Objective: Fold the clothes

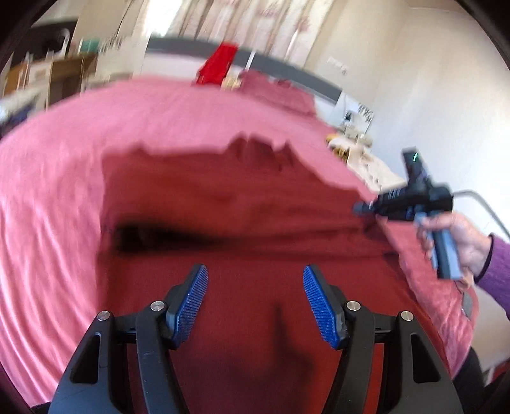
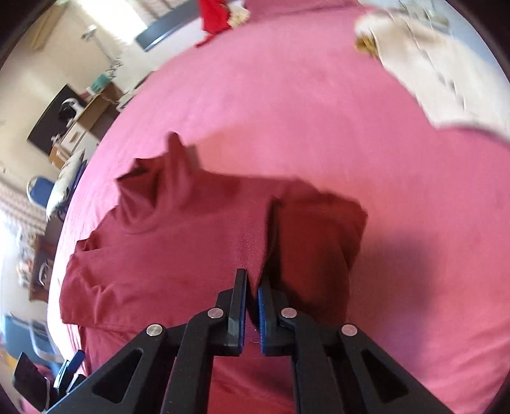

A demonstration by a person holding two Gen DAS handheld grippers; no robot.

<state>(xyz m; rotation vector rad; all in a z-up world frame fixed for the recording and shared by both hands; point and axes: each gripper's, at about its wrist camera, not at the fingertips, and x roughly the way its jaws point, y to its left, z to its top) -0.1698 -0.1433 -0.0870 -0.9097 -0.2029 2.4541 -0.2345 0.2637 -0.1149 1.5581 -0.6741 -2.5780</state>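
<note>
A bed (image 2: 302, 105) with a pink cover carries everything. On it, toward the near edge, lies a dark red top (image 2: 178, 242), mostly spread flat; its high collar (image 2: 169, 162) points toward the far edge, so its long axis runs from near edge to far edge. At the far edge sit a bright red garment (image 2: 213, 16) and, by the far right corner, a pale cloth (image 2: 424, 67).

In the right wrist view, the top's right side is drawn up into a fold (image 2: 312, 242) that stands off the cover and throws a shadow to its right. The right hand-held gripper (image 2: 251, 312) has its fingers drawn almost together on cloth at the base of that fold; it appears to be pinching the top there, though the grip point itself is partly hidden.

The left hand-held gripper (image 1: 255, 305) hovers over the top's lower body with its blue pads (image 1: 191, 305) spread wide, holding nothing. From it the top stretches straight ahead, and the right hand (image 1: 462, 245) shows off to its right at the top's edge.

The fold most likely has to travel leftward across the long axis, and the right hand-held gripper is the nearer one for that.
</note>
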